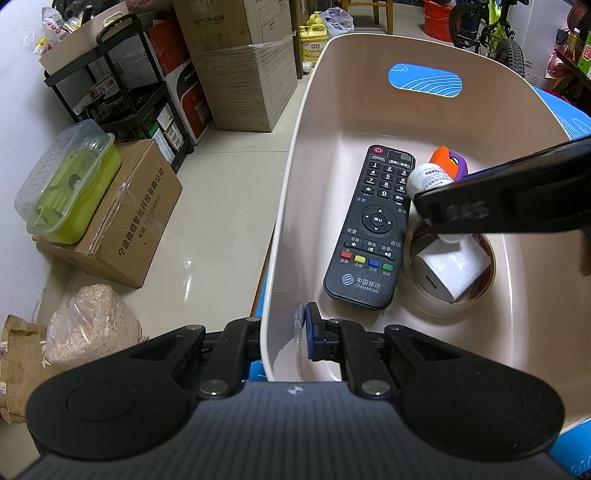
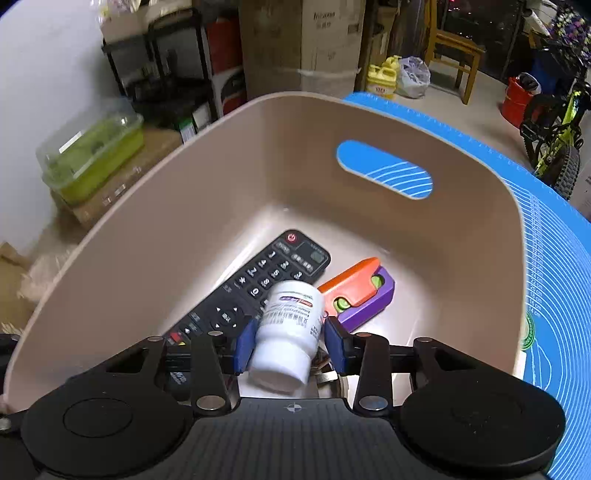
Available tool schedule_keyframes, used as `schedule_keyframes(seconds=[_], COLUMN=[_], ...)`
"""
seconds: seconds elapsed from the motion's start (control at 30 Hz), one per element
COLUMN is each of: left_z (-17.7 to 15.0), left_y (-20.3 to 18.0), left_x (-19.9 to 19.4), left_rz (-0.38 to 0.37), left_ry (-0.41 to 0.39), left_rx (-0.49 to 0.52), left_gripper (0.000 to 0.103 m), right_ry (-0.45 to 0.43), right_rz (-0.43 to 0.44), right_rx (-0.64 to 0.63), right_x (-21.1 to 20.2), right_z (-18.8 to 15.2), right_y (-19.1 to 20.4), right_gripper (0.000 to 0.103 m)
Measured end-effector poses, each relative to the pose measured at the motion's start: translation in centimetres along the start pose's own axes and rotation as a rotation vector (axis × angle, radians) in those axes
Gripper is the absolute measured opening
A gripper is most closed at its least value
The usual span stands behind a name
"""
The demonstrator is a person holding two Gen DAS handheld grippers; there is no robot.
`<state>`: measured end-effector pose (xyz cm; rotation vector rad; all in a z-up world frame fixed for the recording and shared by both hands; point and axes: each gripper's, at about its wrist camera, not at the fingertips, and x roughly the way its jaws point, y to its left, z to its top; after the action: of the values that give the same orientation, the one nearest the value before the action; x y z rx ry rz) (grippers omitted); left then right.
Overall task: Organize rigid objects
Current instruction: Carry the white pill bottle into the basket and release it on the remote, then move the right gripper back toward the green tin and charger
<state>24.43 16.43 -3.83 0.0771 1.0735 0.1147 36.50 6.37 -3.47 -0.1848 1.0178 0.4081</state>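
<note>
The left hand-held gripper [image 1: 284,332] is clamped on the near rim of the beige bin [image 1: 295,192]; the right hand-held gripper [image 2: 291,349] stands half-wide, its pads flanking the white bottle [image 2: 290,328] above the remote [image 2: 255,284] and orange-purple toy [image 2: 360,291].

Household storage room; stacked cardboard boxes [image 1: 236,62], a black shelf rack [image 1: 122,92], a bicycle [image 1: 491,33], a wooden chair [image 2: 450,48].

The black remote control [image 1: 371,229] in the beige plastic bin [image 1: 317,110] reads "China Mobile" under a logo and digits 1 to 9 and 0, while the taped brown cardboard box [image 1: 122,225] beside the bin carries printed Chinese characters.
</note>
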Motion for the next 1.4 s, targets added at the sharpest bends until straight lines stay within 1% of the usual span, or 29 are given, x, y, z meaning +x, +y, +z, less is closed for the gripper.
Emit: schedule_keyframes(seconds=[0.07,0.23,0.33,0.47,0.57,0.7,0.83,0.9,1.03,1.2,1.4], left_z=[0.0,0.0,0.0,0.0,0.1,0.0,0.0,0.0,0.1,0.0,0.1], left_y=[0.0,0.0,-0.1,-0.1,-0.3,-0.3,-0.4,-0.4,-0.4,-0.4,-0.4], left_x=[0.0,0.0,0.1,0.1,0.2,0.2,0.2,0.2,0.2,0.2,0.2], left_rz=[0.001,0.001,0.001,0.0,0.002,0.002,0.002,0.002,0.002,0.002,0.003], left_ry=[0.0,0.0,0.0,0.0,0.001,0.002,0.002,0.002,0.002,0.002,0.003], left_rx=[-0.001,-0.001,-0.002,-0.001,0.003,0.002,0.002,0.002,0.002,0.004,0.003], left_gripper=[0.014,0.014,0.014,0.014,0.014,0.014,0.014,0.014,0.014,0.014,0.014], right_ry=[-0.04,-0.172,-0.27,-0.399,-0.455,-0.461,-0.497,-0.493,-0.464,-0.398,-0.34], right_rz=[0.019,0.024,0.008,-0.045,-0.089,-0.12,-0.202,-0.25,-0.285,-0.257,-0.225], right_rx=[0.022,0.055,0.09,0.163,0.219,0.296,0.281,0.267,0.27,0.331,0.315], right_x=[-1.1,-4.7,-7.4,-10.4,-11.8,-12.3,-12.0,-11.0,-8.9,-5.8,-2.8], right_z=[-0.2,-1.0,-1.7,-3.4,-4.5,-5.3,-6.0,-6.4,-7.0,-7.9,-9.3], right_y=[-0.7,-2.5,-4.2,-7.0,-9.3,-12.1,-13.7,-14.2,-15.5,-17.2,-17.4], right_gripper=[0.066,0.066,0.066,0.068,0.072,0.074,0.074,0.074,0.074,0.074,0.074])
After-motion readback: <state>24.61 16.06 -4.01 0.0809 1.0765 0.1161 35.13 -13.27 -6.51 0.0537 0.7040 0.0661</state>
